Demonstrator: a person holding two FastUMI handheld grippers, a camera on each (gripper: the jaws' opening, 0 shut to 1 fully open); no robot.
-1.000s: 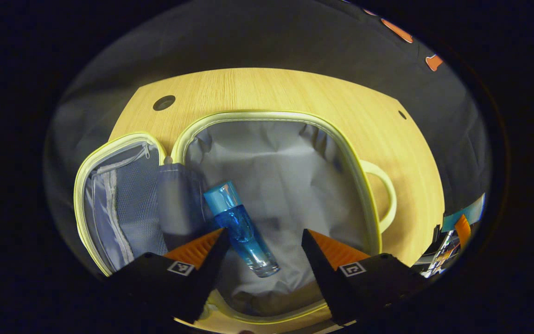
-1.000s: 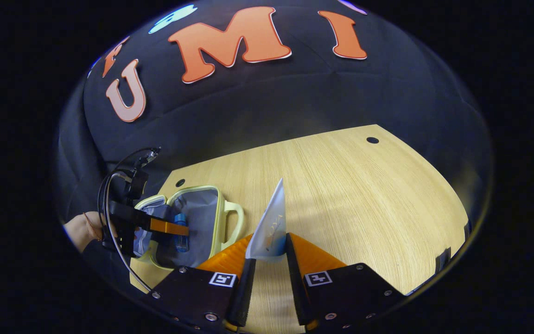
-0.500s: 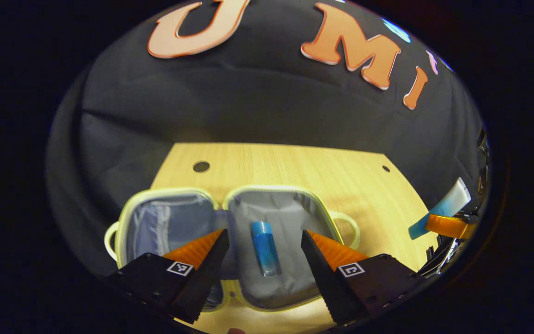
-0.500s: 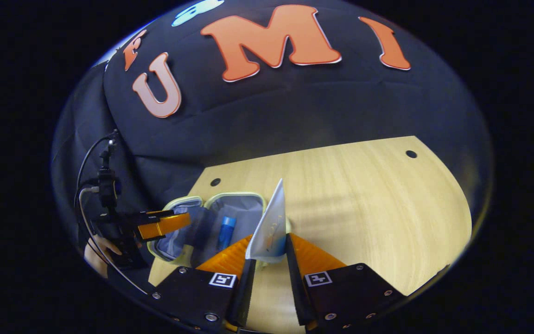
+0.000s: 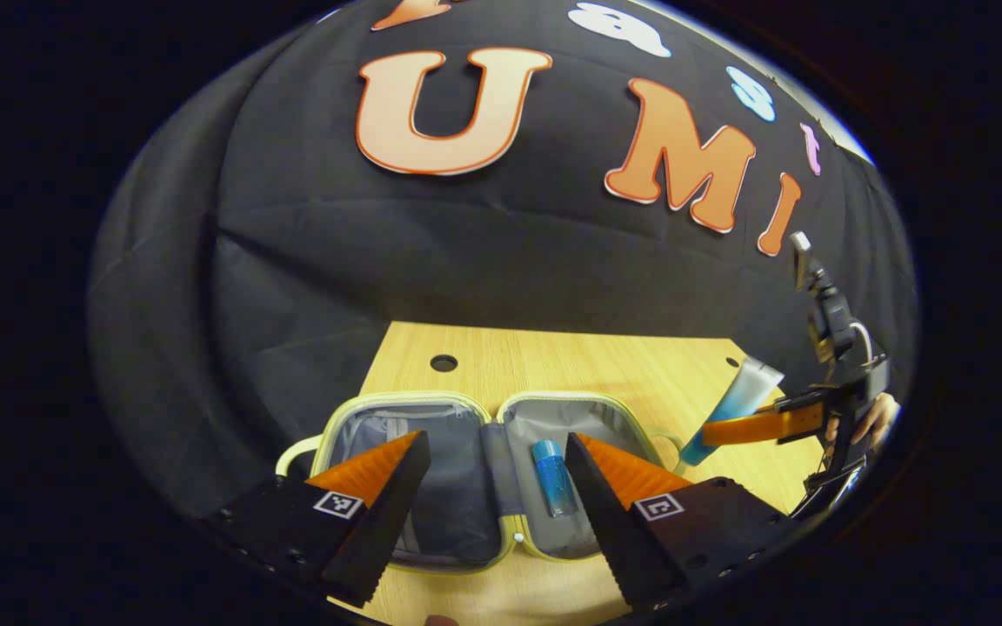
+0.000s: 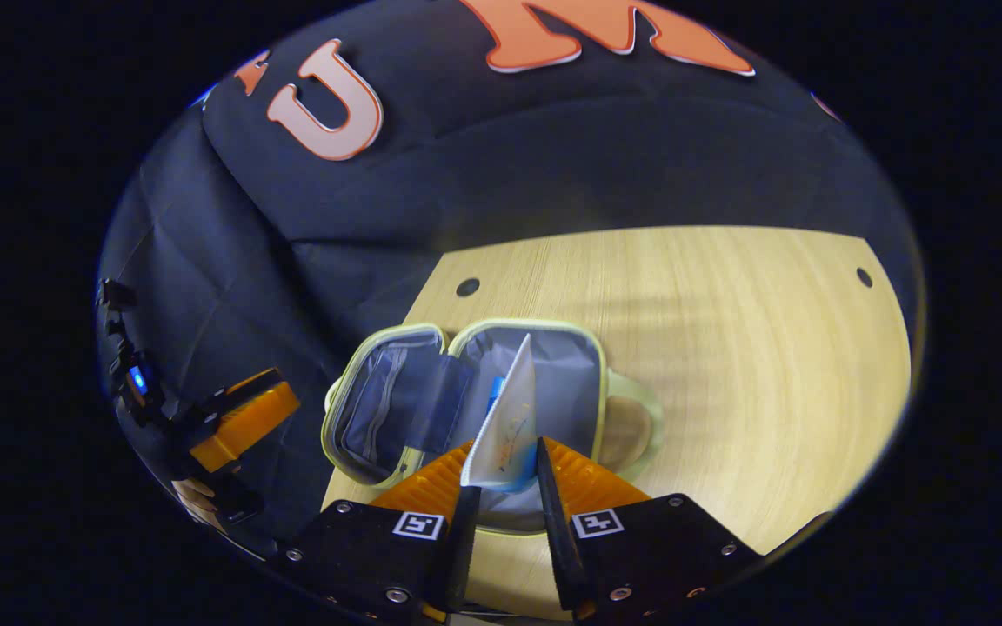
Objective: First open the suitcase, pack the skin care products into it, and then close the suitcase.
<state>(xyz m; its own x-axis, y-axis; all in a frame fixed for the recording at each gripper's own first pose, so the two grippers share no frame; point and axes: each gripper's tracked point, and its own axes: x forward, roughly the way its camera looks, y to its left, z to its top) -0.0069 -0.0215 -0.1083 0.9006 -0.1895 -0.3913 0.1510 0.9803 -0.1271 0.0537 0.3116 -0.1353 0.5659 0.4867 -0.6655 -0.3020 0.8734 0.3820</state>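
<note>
The table (image 6: 710, 348) was pale wood-grain, smooth and matt. The suitcase (image 5: 466, 487) had a soft, creased grey cloth lining, a mesh pocket in its left half and a smooth pale rim. The bottle (image 5: 553, 478) looked like glossy clear blue plastic. The tube (image 6: 505, 426) was smooth, slightly shiny plastic.

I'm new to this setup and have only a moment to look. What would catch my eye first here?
The open suitcase lies flat on the table, its grey lining showing, with a blue bottle in its right half. In the right gripper view, the right tongs are shut on a white tube just above the case. The left tongs are open near the case.
</note>
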